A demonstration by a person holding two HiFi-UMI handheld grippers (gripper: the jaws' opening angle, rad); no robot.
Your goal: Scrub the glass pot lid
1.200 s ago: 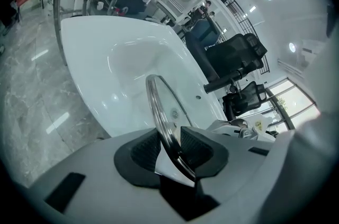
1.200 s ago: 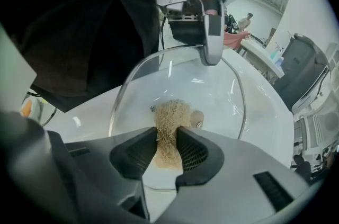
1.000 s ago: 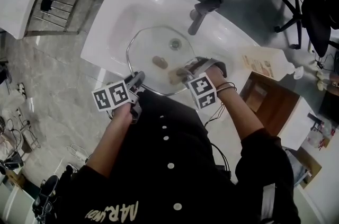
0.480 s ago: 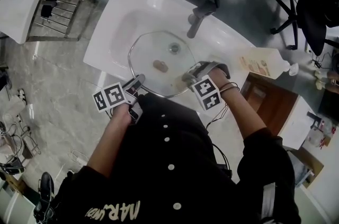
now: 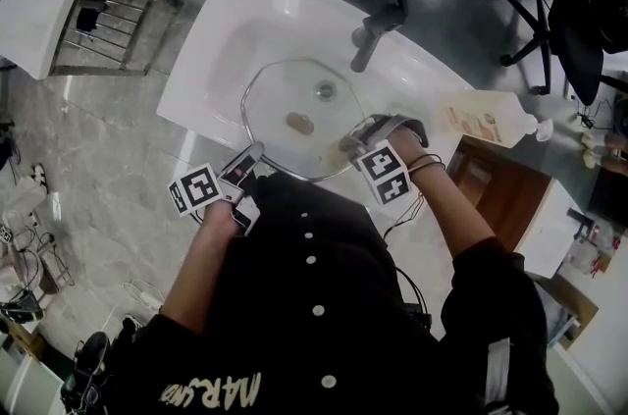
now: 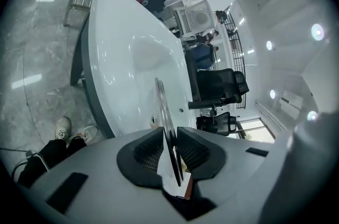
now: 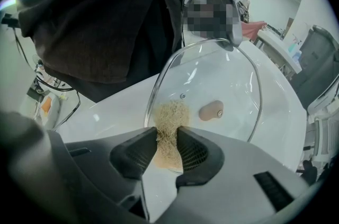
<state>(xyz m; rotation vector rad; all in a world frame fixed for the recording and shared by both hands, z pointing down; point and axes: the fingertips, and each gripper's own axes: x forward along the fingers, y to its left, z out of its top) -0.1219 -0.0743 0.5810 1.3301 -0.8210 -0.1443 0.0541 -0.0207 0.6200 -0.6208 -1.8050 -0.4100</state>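
Observation:
The glass pot lid [image 5: 294, 99] with its tan knob [image 5: 300, 123] sits in the white sink [image 5: 221, 21]. My left gripper [image 5: 245, 166] is at the lid's near left rim. In the left gripper view the lid [image 6: 161, 106] runs edge-on between the pads of that gripper [image 6: 170, 151], whose jaws have just been closing and now pinch the rim. My right gripper [image 5: 355, 136] is at the near right rim. It [image 7: 168, 146] is shut on a tan fibre scrubber [image 7: 169, 117] that rests on the glass [image 7: 222, 80] next to the knob [image 7: 211, 110].
A grey faucet [image 5: 373, 35] stands behind the basin. A soap bottle [image 5: 491, 119] lies on the counter to the right, beside a brown box [image 5: 500, 197]. A wire rack [image 5: 108, 11] is on the floor at left, and office chairs [image 5: 549, 21] are behind.
The left gripper has rolled, so its marker cube has swung down and left, while its jaws stay at the lid's rim. The right gripper and scrubber have barely moved.

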